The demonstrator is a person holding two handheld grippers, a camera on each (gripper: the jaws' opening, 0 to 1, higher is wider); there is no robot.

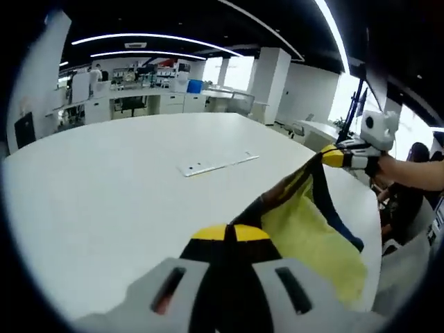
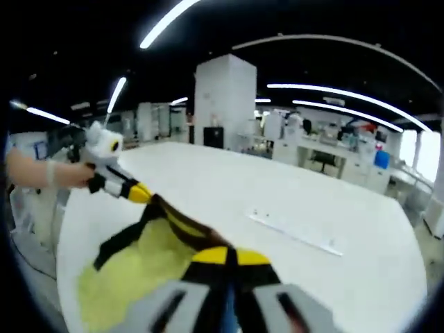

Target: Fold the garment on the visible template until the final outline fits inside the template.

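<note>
A yellow garment (image 1: pixel 316 243) with dark trim hangs stretched between my two grippers above the white table (image 1: pixel 104 180). My left gripper (image 1: pixel 230 232) is shut on the dark trimmed edge at the bottom of the left gripper view. My right gripper (image 1: pixel 331 157) grips the other end of that edge at the upper right, a person's arm (image 1: pixel 416 173) behind it. In the right gripper view my right gripper (image 2: pixel 229 257) is shut on the trim, the garment (image 2: pixel 139 277) sags to the left, and the left gripper (image 2: pixel 139 192) holds its far end.
A flat pale strip (image 1: pixel 216 165) lies on the table beyond the garment, and the same strip (image 2: pixel 295 236) sits right of centre in the right gripper view. The table edge (image 1: pixel 371 208) runs close under the cloth. Desks and office furniture (image 1: pixel 146 97) stand far behind.
</note>
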